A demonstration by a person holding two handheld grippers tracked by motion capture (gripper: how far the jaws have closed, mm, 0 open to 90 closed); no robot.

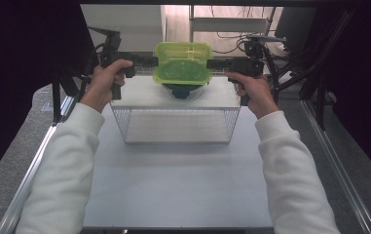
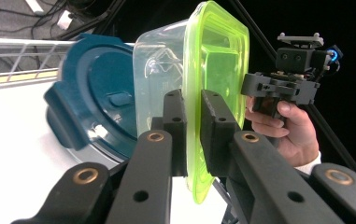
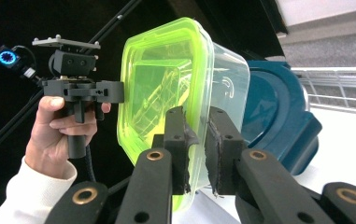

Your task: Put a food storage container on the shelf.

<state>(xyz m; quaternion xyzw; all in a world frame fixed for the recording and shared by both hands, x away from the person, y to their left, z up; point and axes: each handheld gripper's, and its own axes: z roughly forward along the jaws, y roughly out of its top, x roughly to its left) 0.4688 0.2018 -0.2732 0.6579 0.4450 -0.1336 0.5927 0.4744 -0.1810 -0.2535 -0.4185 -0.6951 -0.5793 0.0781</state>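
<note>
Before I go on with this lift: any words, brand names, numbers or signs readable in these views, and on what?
No readable text in these views.
Clear container with the yellow-green lid: a raised emblem on its wall, too faint to read.
Dark blue lid beneath it: moulded shapes, no letters legible.
Left gripper and right gripper, both clamped on the lid's rim: no markings.

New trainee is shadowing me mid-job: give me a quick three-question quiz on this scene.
1. True or false: both grippers, left and right, grip the green lid.
2. What lies under the clear box? A) blue lid B) red cup C) sponge
3. What stands under the shelf?

Key: 1 true. 2 A, the blue lid. 3 A wire basket.
</note>
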